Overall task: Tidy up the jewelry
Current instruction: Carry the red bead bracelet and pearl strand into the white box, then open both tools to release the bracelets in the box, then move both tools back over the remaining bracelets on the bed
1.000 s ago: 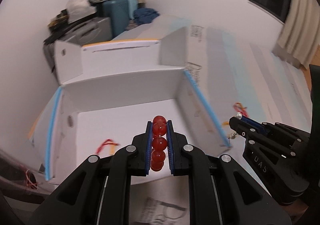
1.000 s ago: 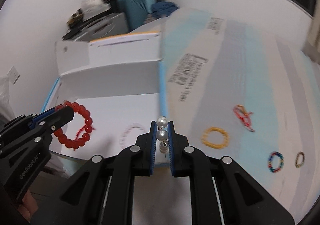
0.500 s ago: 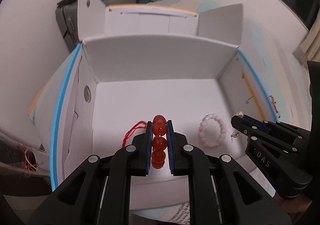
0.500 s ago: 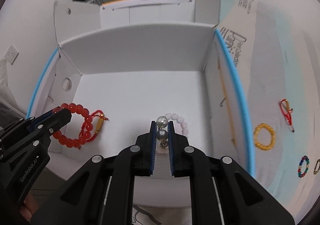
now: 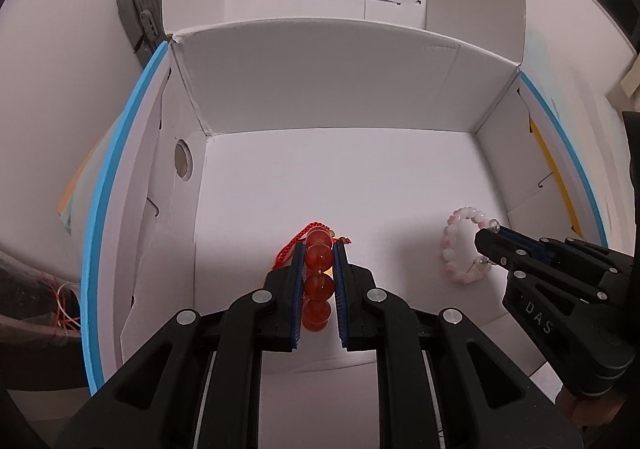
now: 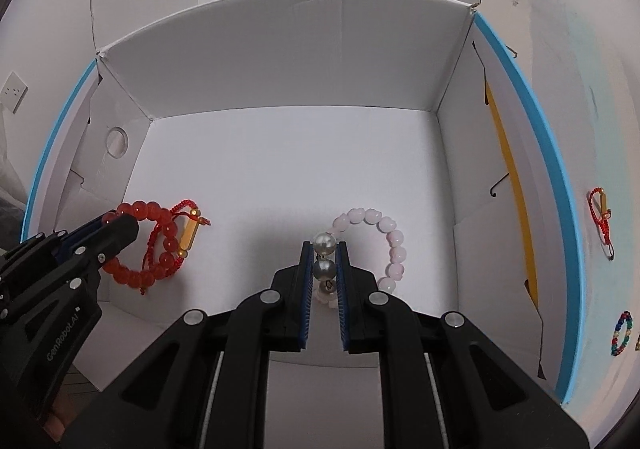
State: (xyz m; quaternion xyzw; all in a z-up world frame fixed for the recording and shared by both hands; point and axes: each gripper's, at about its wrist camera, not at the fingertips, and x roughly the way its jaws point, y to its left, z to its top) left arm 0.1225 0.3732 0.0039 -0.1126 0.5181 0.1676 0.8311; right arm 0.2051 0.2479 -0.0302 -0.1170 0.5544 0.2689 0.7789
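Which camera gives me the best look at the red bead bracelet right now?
The right wrist view: the red bead bracelet shows as nearly a full loop, hanging from the left gripper over the box floor. The left wrist view shows only a few of its beads edge-on in that gripper.

Left gripper (image 5: 319, 277) points forward and down, jaws clamped narrow. Right gripper (image 6: 324, 267) sits beside it, apparently level, jaws likewise pinched close.
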